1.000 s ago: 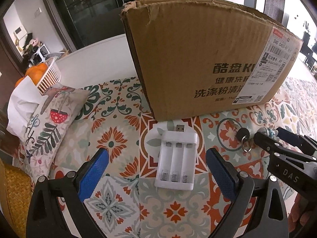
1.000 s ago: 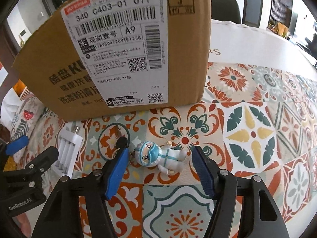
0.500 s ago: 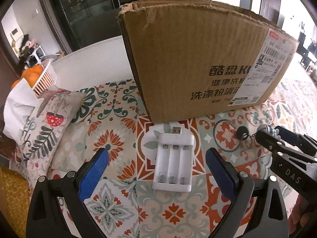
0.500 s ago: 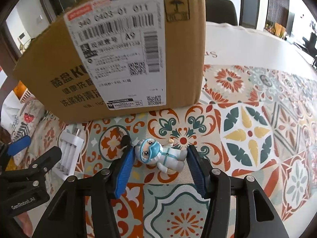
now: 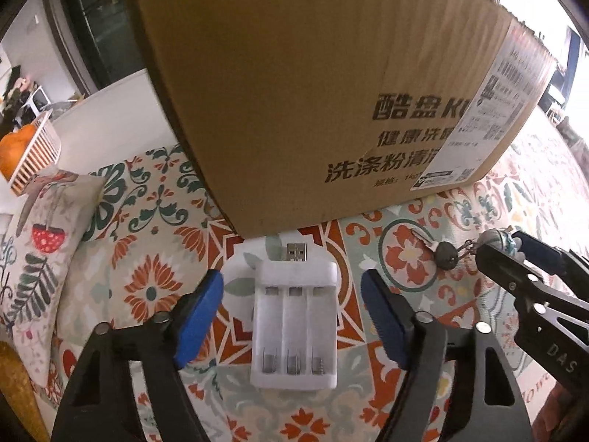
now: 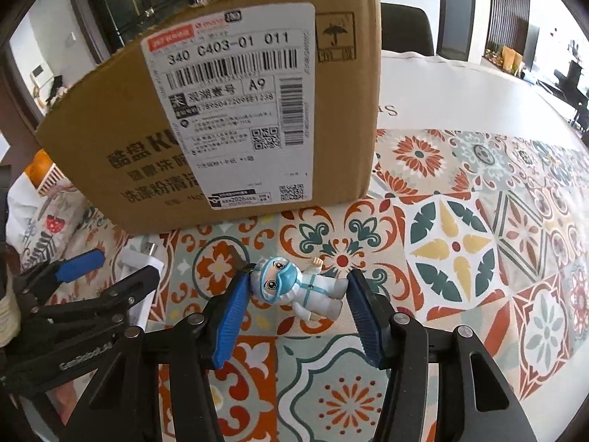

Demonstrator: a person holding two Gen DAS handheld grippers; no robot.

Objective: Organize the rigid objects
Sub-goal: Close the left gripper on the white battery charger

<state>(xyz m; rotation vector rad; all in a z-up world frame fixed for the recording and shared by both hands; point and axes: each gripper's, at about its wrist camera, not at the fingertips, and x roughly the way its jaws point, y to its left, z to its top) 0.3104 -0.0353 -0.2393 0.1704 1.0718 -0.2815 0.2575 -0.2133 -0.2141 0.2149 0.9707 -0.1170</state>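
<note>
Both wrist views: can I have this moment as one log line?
left tongs: closing around white plastic battery charger | right tongs: shut on small blue-and-white figurine | brown cardboard box: behind

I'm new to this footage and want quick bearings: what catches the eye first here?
A big cardboard box with a white shipping label stands at the back of the patterned tablecloth. In front of it, the right gripper is shut on a small figurine in a white suit. To its left, the left gripper is closing around a white battery charger lying flat.
</note>
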